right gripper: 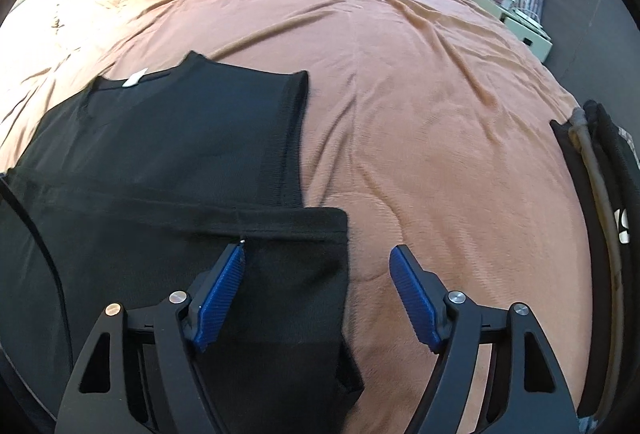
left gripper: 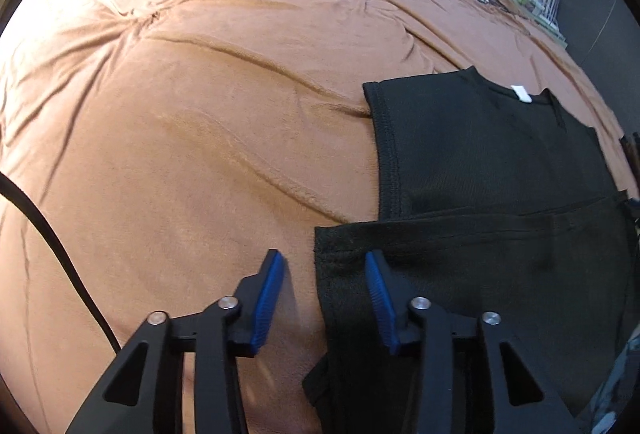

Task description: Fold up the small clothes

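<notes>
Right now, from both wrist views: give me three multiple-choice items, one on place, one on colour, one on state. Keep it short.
1. Where does the black garment lie?
A. on the brown blanket
B. on a bare floor
C. in a basket

2. What colour are the gripper pads?
A. red
B. blue
C. white

3. How does the right gripper stand?
A. shut on a cable
B. shut on nothing
C. open, astride the garment's edge

Answers: 1 A, brown fabric shows around the garment's edges; 2 B, ribbed blue pads face inward; 3 C, a wide gap shows between the pads.
</notes>
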{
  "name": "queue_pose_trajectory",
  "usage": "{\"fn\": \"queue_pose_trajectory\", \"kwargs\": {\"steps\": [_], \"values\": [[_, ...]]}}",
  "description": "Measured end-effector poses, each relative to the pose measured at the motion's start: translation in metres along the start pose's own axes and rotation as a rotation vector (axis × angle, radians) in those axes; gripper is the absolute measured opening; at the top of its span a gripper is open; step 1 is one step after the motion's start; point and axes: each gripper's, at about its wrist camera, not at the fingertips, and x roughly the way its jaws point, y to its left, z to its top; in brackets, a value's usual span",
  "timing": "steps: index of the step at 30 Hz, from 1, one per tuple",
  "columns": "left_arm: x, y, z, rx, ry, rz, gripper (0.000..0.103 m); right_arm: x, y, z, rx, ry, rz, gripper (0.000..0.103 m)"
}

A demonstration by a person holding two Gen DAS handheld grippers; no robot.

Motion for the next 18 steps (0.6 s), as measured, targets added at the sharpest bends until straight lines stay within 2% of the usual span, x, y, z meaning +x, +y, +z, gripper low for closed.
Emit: {"fn": "queue_pose_trajectory", "kwargs": {"steps": [5, 7, 8, 9, 11, 12, 13, 15, 18], "values": [[0.001, 0.005, 0.0, -0.023, 0.014, -0.04, 0.041, -0.015, -0.01, -0.004, -0.002, -0.02, 0.015, 0.074], [0.002, 0.009, 0.0, -0.037, 0.016, -0.053, 0.031, -0.013, -0.017, -0.004, 0.015, -0.015, 0.029, 0.069], [0.002, 0.01, 0.0, -0.043, 0.018, -0.056, 0.025, -0.011, -0.023, -0.003, 0.035, -0.007, 0.044, 0.058], [0.003, 0.01, 0.001, -0.05, 0.017, -0.067, 0.02, -0.01, -0.025, -0.003, 0.051, -0.003, 0.056, 0.051], [0.002, 0.011, 0.001, -0.054, 0.016, -0.074, 0.012, -0.005, -0.033, -0.001, 0.097, -0.005, 0.101, 0.049], [0.001, 0.011, 0.001, -0.052, 0.014, -0.071, 0.01, 0.0, -0.037, 0.001, 0.114, 0.002, 0.122, 0.043], [0.0, 0.011, 0.001, -0.05, 0.01, -0.071, 0.008, 0.004, -0.039, 0.002, 0.121, 0.007, 0.135, 0.038], [-0.001, 0.01, 0.002, -0.046, 0.006, -0.066, 0.006, 0.01, -0.042, 0.005, 0.131, 0.014, 0.167, 0.022], [-0.006, 0.008, 0.003, -0.035, -0.013, -0.053, 0.005, 0.007, -0.043, 0.009, 0.122, -0.009, 0.156, 0.002]]}}
